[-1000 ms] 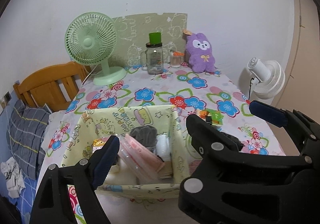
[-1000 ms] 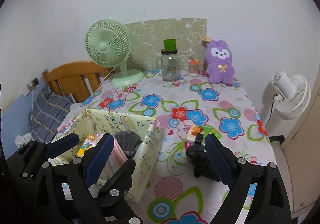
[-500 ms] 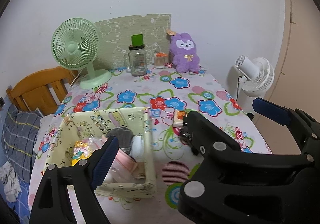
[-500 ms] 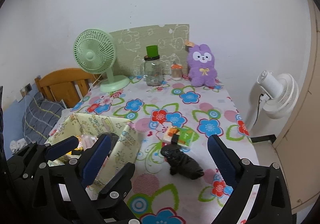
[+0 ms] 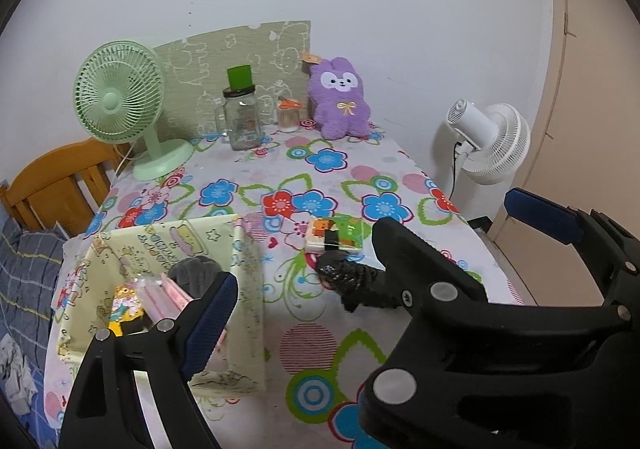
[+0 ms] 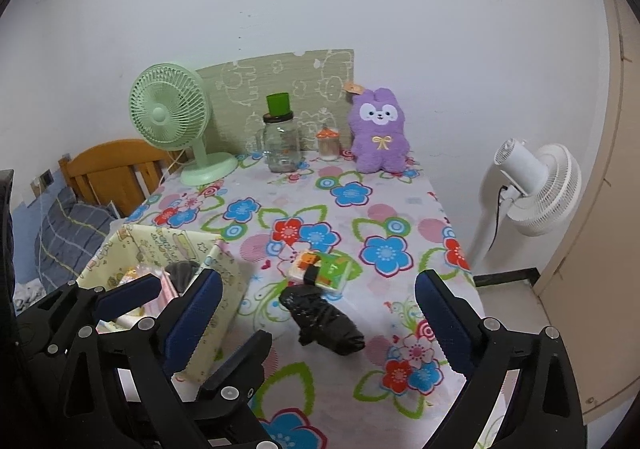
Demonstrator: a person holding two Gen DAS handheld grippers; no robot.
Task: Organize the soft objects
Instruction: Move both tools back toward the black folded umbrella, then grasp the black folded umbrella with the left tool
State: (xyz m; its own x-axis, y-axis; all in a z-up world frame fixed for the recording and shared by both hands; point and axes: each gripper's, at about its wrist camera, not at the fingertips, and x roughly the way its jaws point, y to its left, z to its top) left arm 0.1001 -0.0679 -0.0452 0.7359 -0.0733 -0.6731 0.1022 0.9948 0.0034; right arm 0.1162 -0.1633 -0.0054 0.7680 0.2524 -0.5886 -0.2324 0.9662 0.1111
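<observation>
Lying crumpled: glossy blk bundle

- tablecloth: white, flower print in blue, red, green, pink
- fabric bin: pale yellow, cartoon print
- rolled bundle: black
- plush bunny: purple, white face, yellow bow
- desk fan: mint green
- standing fan: white
- gripper pads: blue; frames black
- jar: clear, green cap
</observation>
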